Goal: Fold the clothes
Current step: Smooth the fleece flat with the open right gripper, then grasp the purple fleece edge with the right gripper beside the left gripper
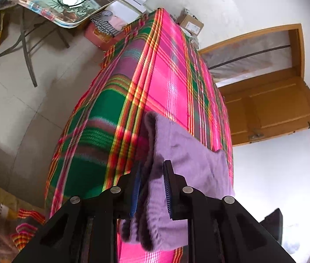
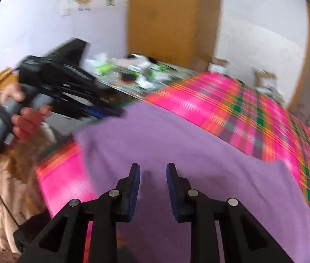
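Garment (image 1: 176,153) bunched between left fingers (image 1: 169,188); right fingers (image 2: 172,186) hover above.

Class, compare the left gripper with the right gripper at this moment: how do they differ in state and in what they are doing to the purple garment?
The left gripper has its jaws closed on a bunched edge of the purple garment; the right gripper has its jaws apart and holds nothing. The left gripper's pads are pressed into folded cloth, while the right gripper's gap shows flat cloth beyond it. Both are black with blue pads and sit at the garment on the plaid blanket.
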A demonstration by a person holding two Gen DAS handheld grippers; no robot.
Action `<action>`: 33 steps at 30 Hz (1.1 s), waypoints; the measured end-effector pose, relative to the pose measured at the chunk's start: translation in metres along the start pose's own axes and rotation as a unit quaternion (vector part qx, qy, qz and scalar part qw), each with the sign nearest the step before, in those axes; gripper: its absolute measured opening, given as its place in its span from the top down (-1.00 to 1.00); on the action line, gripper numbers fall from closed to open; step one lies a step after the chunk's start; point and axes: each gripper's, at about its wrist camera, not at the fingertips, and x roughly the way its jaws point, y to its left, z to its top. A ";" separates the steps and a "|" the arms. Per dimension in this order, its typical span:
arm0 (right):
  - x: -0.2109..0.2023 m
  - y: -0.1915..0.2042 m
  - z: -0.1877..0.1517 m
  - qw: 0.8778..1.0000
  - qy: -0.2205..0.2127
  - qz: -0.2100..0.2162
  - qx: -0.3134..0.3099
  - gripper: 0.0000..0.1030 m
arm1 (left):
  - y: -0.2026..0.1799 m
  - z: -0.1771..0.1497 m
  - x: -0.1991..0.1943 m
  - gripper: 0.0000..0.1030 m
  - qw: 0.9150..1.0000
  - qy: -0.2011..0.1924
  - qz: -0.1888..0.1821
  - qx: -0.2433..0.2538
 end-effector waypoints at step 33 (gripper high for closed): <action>0.058 0.107 0.002 0.991 0.008 -0.066 -0.115 0.64 | 0.008 0.002 0.004 0.34 1.000 0.020 -0.015 -0.013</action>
